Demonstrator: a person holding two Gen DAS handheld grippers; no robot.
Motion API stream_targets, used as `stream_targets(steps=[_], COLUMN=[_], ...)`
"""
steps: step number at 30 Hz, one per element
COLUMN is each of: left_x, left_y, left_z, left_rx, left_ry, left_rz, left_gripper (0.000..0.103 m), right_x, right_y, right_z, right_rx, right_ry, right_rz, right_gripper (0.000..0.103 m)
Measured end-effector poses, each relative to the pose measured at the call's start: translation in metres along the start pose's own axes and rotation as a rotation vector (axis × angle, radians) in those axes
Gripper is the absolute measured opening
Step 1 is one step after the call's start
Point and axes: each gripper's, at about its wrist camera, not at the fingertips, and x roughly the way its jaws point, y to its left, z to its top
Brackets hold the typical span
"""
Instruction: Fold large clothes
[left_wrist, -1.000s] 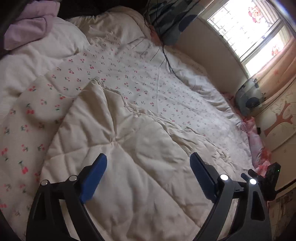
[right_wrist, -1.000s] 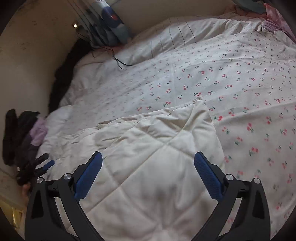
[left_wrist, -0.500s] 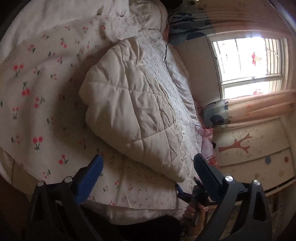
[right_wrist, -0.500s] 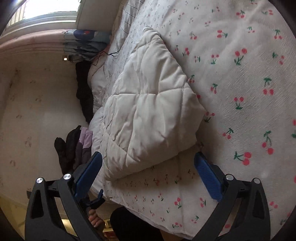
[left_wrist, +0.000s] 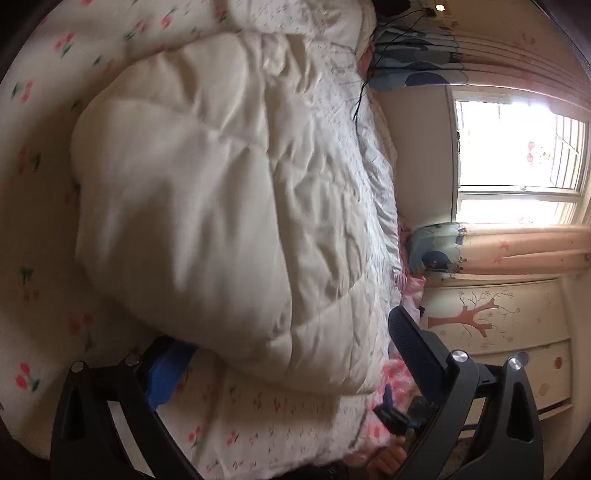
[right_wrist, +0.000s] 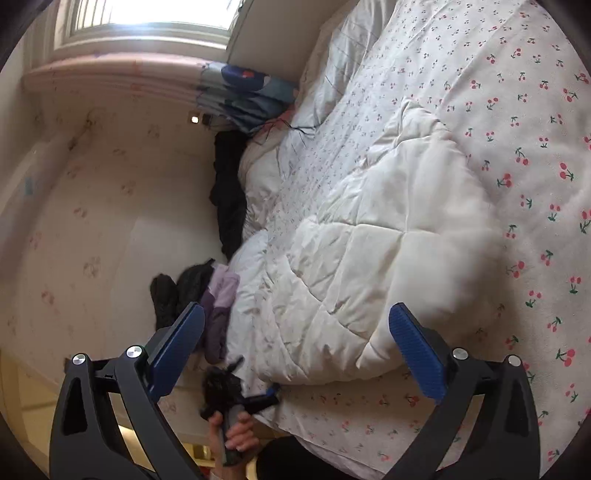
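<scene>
Cream quilted coat folded into a bulky pad, lying on cherry-print sheet near the bed's front edge; same coat seen from the other side in right view.

Surroundings: window and pink curtain past the far side of the bed, blue-patterned pillow at the head, a second one by the curtain, cabinet with tree decal under it. Right view: dark clothes against the wall beside the bed, purple and black pile at the bed edge, thin black cable across the sheet near the pillow.

Hard to read: left view motion-blurred, sheet print smeared. Left gripper's left pad partly tucked under the coat's overhang, contact unclear. Other gripper in each view only partly visible low in frame, with a hand on its handle.

Jaws: left gripper wide open, nothing clamped, coat's near corner sitting between the fingers. Right gripper wide open, holding nothing, coat's near edge between the pads, right pad just beside the coat's corner.
</scene>
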Motion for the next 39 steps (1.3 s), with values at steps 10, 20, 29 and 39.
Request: stream_targets(steps=[10,20,29,39], left_x=[0.008,0.001,0.006,-0.027], left_y=[-0.001,0.006,0.002,-0.028], left_z=[-0.003,0.001,0.006,-0.016], left_rx=[0.043,-0.03,0.062,0.218], left_ry=[-0.079,-0.142,-0.119,-0.123], left_rz=[0.115,-0.014,0.076,-0.012], left_gripper=[0.095,0.095,0.087,0.036], right_x=[0.024,0.041,0.06,0.004], right_y=[-0.066,-0.093,-0.068,0.014], right_z=[-0.02,0.014,0.024,-0.014], right_rx=[0.126,0.203,0.055,-0.176], right_ry=[0.071,-0.032,0.028,-0.072], right_rz=[-0.11,0.03,-0.064,-0.018], right_gripper=[0.097,0.096,0.051,0.031])
